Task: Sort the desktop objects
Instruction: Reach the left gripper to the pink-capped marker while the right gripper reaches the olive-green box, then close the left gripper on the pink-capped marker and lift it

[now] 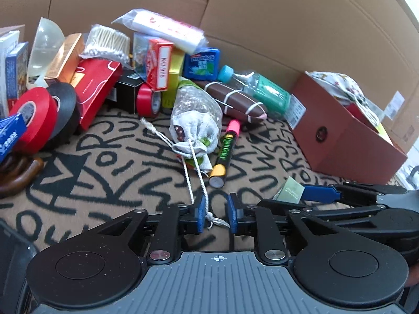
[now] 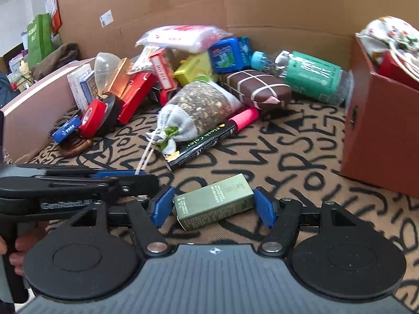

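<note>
My left gripper (image 1: pixel 216 212) is open, low over the patterned cloth. The knotted end of a white drawstring cord (image 1: pixel 209 216) lies in the gap between its blue pads, and neither pad presses on it. The cord runs up to a white cloth pouch (image 1: pixel 195 128) in a clear bag of dried bits. My right gripper (image 2: pixel 213 206) is shut on a small green box (image 2: pixel 214 201), one pad at each end. In the left wrist view the green box (image 1: pixel 289 192) shows at a blue fingertip (image 1: pixel 319 193) of the right gripper. In the right wrist view the left gripper (image 2: pixel 117 175) lies just to the left.
A black marker with a pink cap (image 2: pixel 209 138) lies beside the pouch. Behind it is a pile: tape rolls (image 1: pixel 39 115), red boxes, a blue mint tin (image 1: pixel 201 62), a brown case (image 1: pixel 233 99) and a bottle (image 2: pixel 303 73). An open red-brown box (image 2: pixel 377 136) stands right. Cardboard walls (image 1: pixel 262 13) surround.
</note>
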Demonstrator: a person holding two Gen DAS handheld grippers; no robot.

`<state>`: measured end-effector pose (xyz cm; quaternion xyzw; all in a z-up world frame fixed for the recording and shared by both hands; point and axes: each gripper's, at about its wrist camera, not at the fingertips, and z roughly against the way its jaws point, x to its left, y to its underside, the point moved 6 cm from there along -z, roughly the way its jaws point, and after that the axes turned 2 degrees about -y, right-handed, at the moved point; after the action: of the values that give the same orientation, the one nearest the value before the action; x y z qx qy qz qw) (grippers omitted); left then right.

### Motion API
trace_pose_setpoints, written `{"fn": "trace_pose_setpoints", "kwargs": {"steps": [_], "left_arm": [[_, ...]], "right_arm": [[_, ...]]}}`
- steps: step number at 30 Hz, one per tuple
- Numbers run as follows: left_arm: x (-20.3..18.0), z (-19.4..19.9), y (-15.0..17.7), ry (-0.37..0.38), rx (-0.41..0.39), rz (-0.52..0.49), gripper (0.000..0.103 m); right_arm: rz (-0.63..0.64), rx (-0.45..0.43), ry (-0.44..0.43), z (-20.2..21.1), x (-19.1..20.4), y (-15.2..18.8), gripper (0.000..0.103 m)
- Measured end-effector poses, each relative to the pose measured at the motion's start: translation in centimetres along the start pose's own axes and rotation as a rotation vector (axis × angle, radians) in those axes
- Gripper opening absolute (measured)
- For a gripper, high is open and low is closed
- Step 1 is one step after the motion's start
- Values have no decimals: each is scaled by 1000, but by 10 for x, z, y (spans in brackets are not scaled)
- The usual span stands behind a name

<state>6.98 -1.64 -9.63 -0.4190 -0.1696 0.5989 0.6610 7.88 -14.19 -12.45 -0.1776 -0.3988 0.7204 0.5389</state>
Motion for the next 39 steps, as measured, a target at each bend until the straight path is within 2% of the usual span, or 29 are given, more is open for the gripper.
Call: {"fn": "trace_pose_setpoints", "kwargs": {"steps": [4,9,14,17,20,22,29,31,33,35,39], "left_arm": [[2,14,-4,-14,-13,10,50],[-2,33,-14,12,-47,21,58],[-27,21,-30,49,-63,-72,58],[-32,-5,-36,66,-25,-78,57],[-30,-35,-38,61,31,-73,50],[-27,-45,-40,57,29,-64,44],[-17,-51,-41,15,31,-29,46],[-20,-42,-45,6,-14,-56,57],[-22,-38,-49,-7,-43,-87,59],[-20,-44,-51,-29,-27,-106,58],[-14,-59,-41,-11,54,-99,55]], "right_arm": [[-15,-20,26,11,-6,1,77],[-34,-48,33,20,-11,1,78],[-37,-48,30,20,-10,3,78],[-33,-35,29,18,-9,7,78],[-25,-29,27,18,-10,9,78],[-21,-30,22,18,-10,8,78],[-25,-26,3,10,-10,6,78],[-27,-25,-1,8,-10,5,78],[-26,-23,-2,5,-9,4,78],[-25,-21,-1,3,-8,4,78],[-19,-20,2,1,-7,5,78]]}}
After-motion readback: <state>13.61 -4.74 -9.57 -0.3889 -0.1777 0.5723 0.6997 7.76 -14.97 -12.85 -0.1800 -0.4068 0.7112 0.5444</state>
